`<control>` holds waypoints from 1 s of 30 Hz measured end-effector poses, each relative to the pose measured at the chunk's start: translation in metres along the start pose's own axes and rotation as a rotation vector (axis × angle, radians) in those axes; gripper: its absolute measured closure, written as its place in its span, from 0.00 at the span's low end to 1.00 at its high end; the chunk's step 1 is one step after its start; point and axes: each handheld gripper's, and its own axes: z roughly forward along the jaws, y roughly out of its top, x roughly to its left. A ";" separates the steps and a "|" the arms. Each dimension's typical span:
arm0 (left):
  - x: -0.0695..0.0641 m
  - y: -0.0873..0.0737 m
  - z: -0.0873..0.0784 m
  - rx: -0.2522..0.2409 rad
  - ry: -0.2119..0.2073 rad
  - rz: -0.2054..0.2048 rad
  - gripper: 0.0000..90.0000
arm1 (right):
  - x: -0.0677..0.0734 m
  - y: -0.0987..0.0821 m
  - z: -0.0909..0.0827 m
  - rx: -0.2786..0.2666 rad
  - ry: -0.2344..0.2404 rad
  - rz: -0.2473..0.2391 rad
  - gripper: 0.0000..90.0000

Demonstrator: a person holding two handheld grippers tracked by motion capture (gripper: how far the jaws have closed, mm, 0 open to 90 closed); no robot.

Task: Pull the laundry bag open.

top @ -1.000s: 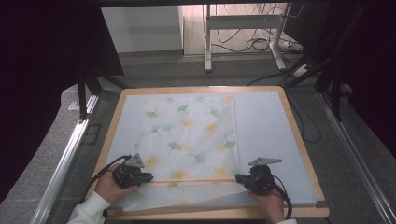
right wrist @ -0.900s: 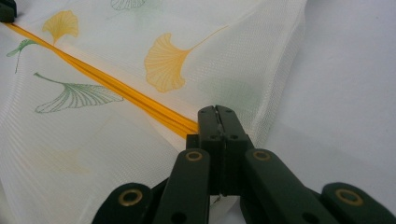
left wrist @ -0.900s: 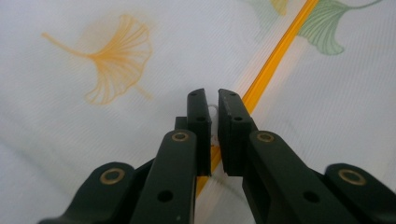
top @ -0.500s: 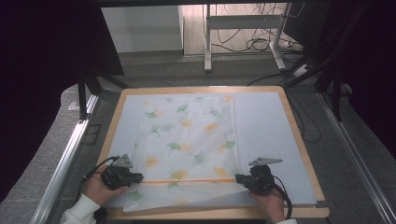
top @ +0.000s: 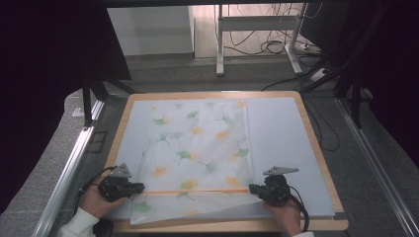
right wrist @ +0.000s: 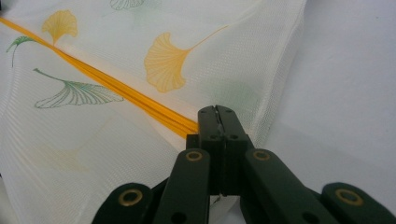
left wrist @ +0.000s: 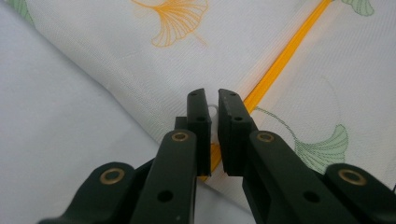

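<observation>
A white mesh bag (top: 197, 148) printed with ginkgo leaves lies flat on the mat, and an orange zipper (top: 197, 190) runs across its near end. My left gripper (top: 141, 187) is at the zipper's left end. In the left gripper view that gripper (left wrist: 212, 100) is shut on the small white zipper pull (left wrist: 213, 108), beside the orange zipper (left wrist: 280, 60). At the right end my right gripper (top: 252, 188) is shut on the bag's edge. In the right gripper view my gripper (right wrist: 216, 112) pinches the mesh where the zipper (right wrist: 116, 88) ends.
The bag rests on a pale mat (top: 281, 133) on a wooden board (top: 312, 138). A metal rail (top: 69, 168) runs along the left side. Table legs and cables (top: 276, 47) stand on the floor beyond the far edge.
My left gripper has slid to the left along the zipper line with the pull in it. The right gripper has stayed where it was.
</observation>
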 end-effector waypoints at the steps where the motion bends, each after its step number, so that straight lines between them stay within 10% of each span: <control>1: 0.000 0.000 0.000 0.003 0.006 0.001 0.94 | 0.000 0.000 0.000 0.000 0.000 0.000 1.00; 30: 0.005 -0.009 -0.007 -0.020 -0.003 -0.021 0.94 | 0.000 0.000 0.000 0.002 0.001 0.000 1.00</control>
